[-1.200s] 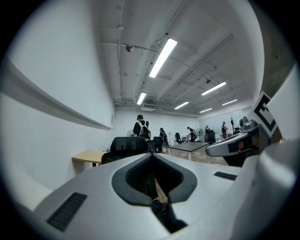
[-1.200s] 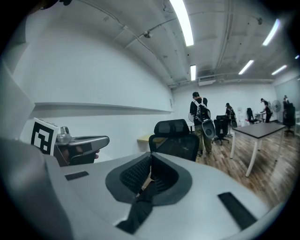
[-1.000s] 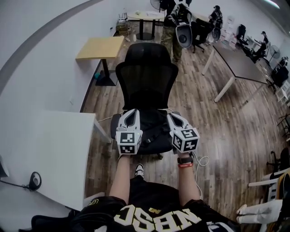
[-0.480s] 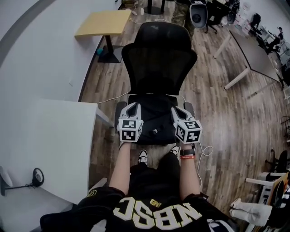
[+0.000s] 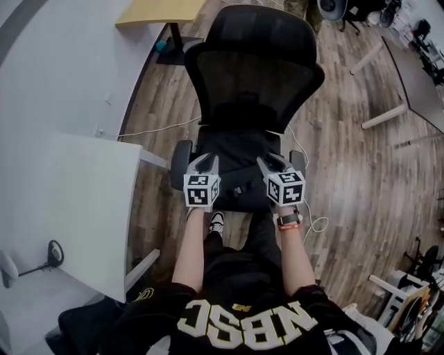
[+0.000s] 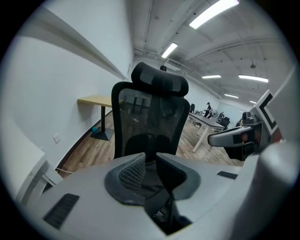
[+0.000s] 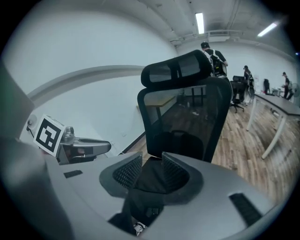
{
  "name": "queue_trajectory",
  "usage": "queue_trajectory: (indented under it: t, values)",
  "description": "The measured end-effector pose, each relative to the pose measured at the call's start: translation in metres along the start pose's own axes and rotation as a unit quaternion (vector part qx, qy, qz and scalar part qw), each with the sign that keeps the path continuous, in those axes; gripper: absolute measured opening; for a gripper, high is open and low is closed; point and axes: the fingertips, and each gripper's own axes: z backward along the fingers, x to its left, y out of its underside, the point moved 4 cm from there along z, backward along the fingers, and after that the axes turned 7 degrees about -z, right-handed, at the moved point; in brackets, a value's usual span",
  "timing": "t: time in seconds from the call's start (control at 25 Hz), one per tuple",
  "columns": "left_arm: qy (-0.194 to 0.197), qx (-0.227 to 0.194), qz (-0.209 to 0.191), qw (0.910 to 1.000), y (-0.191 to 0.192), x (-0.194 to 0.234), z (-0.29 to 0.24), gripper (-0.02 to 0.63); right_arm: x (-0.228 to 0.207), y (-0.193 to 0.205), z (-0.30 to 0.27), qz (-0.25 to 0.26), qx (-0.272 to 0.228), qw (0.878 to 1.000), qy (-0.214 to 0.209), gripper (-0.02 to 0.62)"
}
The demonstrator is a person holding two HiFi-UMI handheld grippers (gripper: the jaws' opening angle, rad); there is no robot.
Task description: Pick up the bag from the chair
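Note:
A black bag [image 5: 236, 154] lies on the seat of a black mesh-backed office chair [image 5: 257, 76]. My left gripper [image 5: 206, 161] hovers over the bag's left front part, and my right gripper [image 5: 268, 161] over its right front part. Both point forward and down at the seat. In the left gripper view the left gripper [image 6: 150, 159] shows a narrow gap; its jaws have just been opening, with only the bag [image 6: 154, 183] seen beyond them. The right gripper [image 7: 151, 161] stands wider, also just opening, its pads clear of the bag [image 7: 150, 180] below.
A white desk [image 5: 62, 208] with a small stand [image 5: 52, 253] is close on the left. A wooden side table [image 5: 159, 10] stands behind the chair. Cables [image 5: 149, 128] run over the wood floor. Grey tables [image 5: 416, 62] stand at the far right. My shoe [image 5: 216, 220] is under the seat's front edge.
Both grippers have dropped toward the chair seat and the chair now fills more of the view. Their jaws have parted from shut.

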Motion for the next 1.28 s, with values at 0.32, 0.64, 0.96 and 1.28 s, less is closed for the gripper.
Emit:
queue_trajectory:
  t: [0.32, 0.64, 0.96, 1.28]
  values:
    - [0.006, 0.063, 0.043, 0.9970, 0.045, 0.010, -0.053, 0.225, -0.054, 0.032, -0.061, 0.013, 0.055, 0.998, 0.009, 0.197]
    - [-0.008, 0.126, 0.060, 0.9902, 0.090, 0.036, -0.107, 0.257, -0.089, 0.064, -0.123, 0.029, 0.107, 0.994, 0.009, 0.258]
    - [-0.029, 0.156, 0.059, 0.9856, 0.136, 0.053, -0.153, 0.295, -0.134, 0.094, -0.180, 0.037, 0.138, 0.990, 0.017, 0.268]
    - [-0.058, 0.187, 0.065, 0.9785, 0.183, 0.076, -0.181, 0.296, -0.180, 0.127, -0.212, 0.020, 0.152, 0.988, 0.033, 0.268]
